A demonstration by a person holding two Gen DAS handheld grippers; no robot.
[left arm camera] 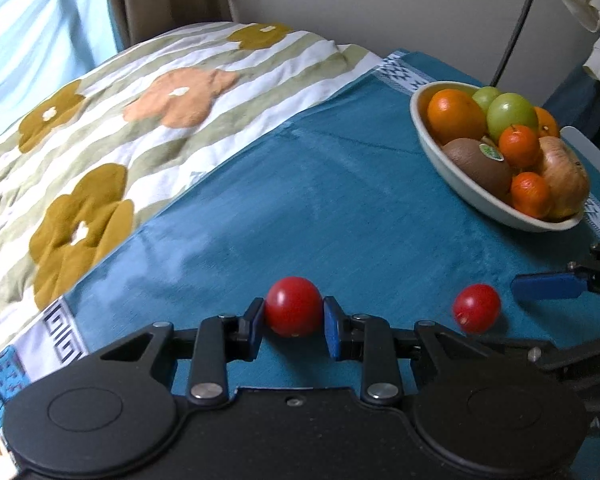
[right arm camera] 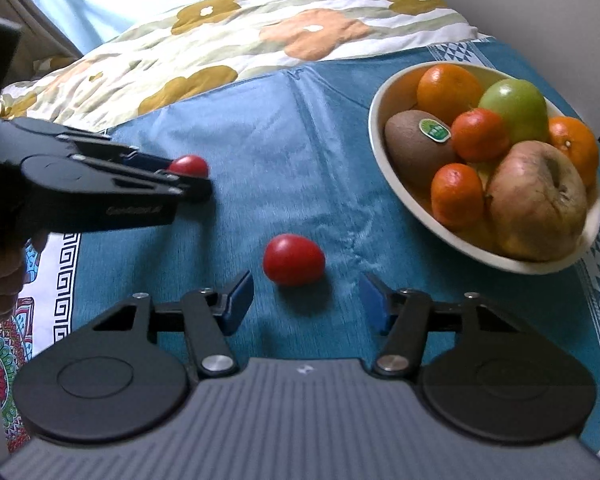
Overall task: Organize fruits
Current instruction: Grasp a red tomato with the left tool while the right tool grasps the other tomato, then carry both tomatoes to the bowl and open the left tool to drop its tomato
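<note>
My left gripper (left arm camera: 294, 316) is shut on a small red tomato (left arm camera: 294, 306) that rests on the blue cloth (left arm camera: 340, 208); both blue pads press its sides. A second red tomato (right arm camera: 294, 260) lies on the cloth just ahead of my right gripper (right arm camera: 305, 284), whose blue pads stand apart on either side without touching it. In the left wrist view this second tomato (left arm camera: 476, 308) sits to the right, beside a blue right-gripper fingertip (left arm camera: 548, 286). The right wrist view shows the left gripper (right arm camera: 192, 178) at the left with its tomato (right arm camera: 188, 166).
A white bowl (right arm camera: 376, 152) at the right holds oranges, mandarins, a kiwi, green apples and a brownish apple; its rim (left arm camera: 420, 120) also shows in the left wrist view. A flowered quilt (left arm camera: 140, 120) lies behind the cloth. A hand (right arm camera: 4, 280) grips the left tool.
</note>
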